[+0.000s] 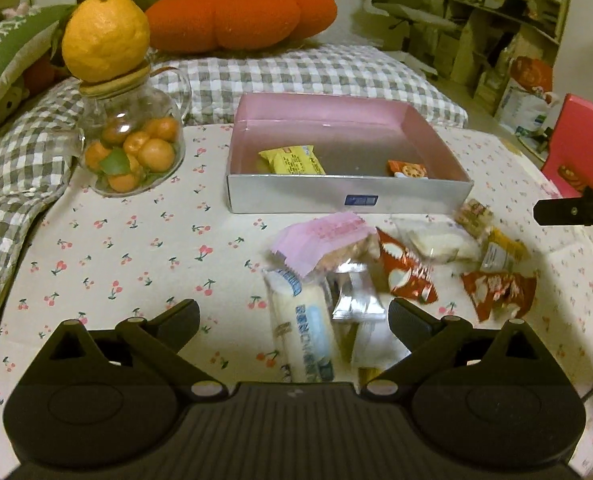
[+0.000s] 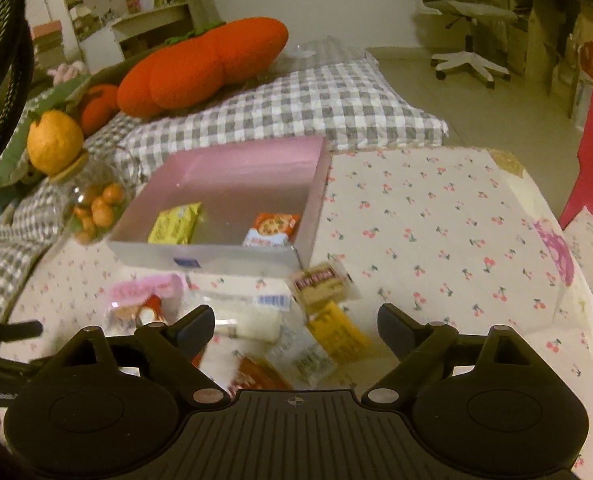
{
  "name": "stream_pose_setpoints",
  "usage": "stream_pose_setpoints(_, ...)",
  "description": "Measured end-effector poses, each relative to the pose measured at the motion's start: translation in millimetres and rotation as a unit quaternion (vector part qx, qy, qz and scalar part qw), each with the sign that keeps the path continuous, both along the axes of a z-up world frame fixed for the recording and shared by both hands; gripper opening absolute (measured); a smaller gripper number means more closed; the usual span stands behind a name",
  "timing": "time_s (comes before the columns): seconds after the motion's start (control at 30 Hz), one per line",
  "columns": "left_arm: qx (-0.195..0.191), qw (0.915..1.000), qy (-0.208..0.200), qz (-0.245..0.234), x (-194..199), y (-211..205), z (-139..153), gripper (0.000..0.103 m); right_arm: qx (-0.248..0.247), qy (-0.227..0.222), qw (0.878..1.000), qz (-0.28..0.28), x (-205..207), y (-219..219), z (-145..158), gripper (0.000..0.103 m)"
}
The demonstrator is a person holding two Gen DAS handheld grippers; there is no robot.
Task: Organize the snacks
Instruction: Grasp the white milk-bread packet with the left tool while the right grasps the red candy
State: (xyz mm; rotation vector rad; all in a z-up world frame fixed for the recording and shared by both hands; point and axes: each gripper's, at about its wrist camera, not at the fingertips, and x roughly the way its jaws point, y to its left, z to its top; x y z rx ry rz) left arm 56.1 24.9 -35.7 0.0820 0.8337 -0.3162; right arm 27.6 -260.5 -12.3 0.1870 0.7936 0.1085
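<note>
While both sets of jaws stand wide apart and hold nothing, the loose snack packets (image 1: 380, 268) lie heaped and overlapping on the desk (image 1: 136, 248) just before the box (image 1: 344, 196), which holds only two. Closing on that heap could pinch two wrappers at once or let a slick one slide out. Left gripper (image 1: 294, 316) and right gripper (image 2: 296, 326) both tilt down over the pile.
</note>
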Motion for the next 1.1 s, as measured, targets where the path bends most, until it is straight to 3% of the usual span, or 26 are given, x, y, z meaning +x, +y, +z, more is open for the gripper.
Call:
stream_pose_setpoints(0.27,-0.024,0.9997,-0.005,0.005,-13.7,13.5,-17.1,0.101,-0.025,-0.004,0.999,0.042,-16.4,9.2,-19.8,0.091)
stream_pose_setpoints(0.43,-0.038,0.9992,-0.010,0.006,-18.8,15.7,-32.7,0.095,-0.057,-0.020,0.994,0.090,-26.0,23.4,-36.2,0.091)
stream_pose_setpoints(0.83,-0.056,0.9983,-0.004,0.014,-10.3,15.7,-44.9,0.069,-0.119,-0.040,0.983,0.138,-26.7,48.0,-60.7,0.090)
stream_pose_setpoints(0.97,-0.054,0.9986,-0.004,0.001,-9.0,11.3,-44.7,0.054,-0.122,-0.044,0.981,0.142,-24.8,51.8,-62.9,0.088)
stream_pose_setpoints(1.1,-0.054,0.9985,0.002,-0.011,-8.4,8.7,-43.6,0.038,-0.124,-0.039,0.980,0.150,-22.5,54.8,-66.1,0.067)
